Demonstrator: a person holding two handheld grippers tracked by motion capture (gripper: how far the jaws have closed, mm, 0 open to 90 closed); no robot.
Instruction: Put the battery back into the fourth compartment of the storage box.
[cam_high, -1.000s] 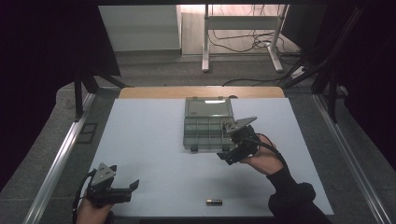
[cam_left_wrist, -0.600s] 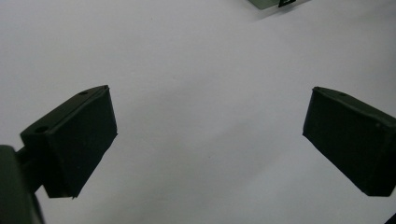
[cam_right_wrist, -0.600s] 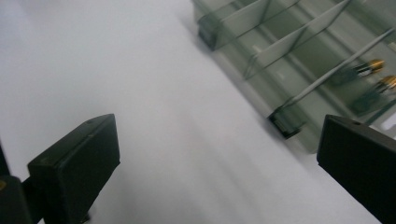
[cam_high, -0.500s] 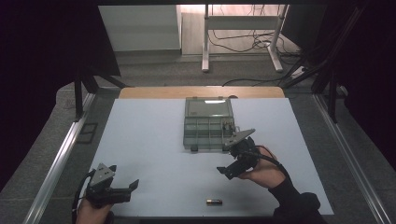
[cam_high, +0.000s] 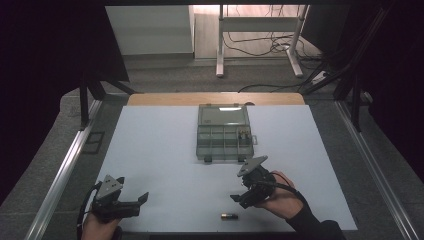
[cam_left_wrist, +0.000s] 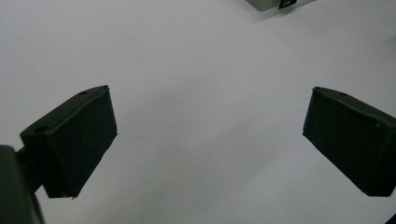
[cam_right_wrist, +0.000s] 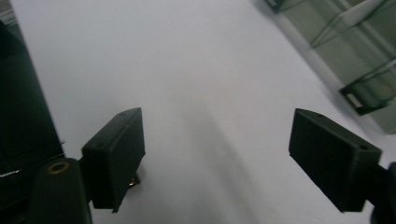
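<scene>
white desk (cam_high: 165, 150) is carrying an open clear box (cam_high: 223, 134); right tool (cam_high: 241, 198), empty and half-wide after closing some, is hanging near a battery (cam_high: 229, 216), likely to grab it; left tool (cam_high: 142, 200) is waiting wide open.

A white table (cam_high: 160, 150) is carrying two things. A clear plastic compartment box (cam_high: 223, 134) is sitting on it toward the far middle, its lid lying open and flat behind it. A small battery (cam_high: 229, 216) is lying on its side near the front edge, well apart from the box.
</scene>
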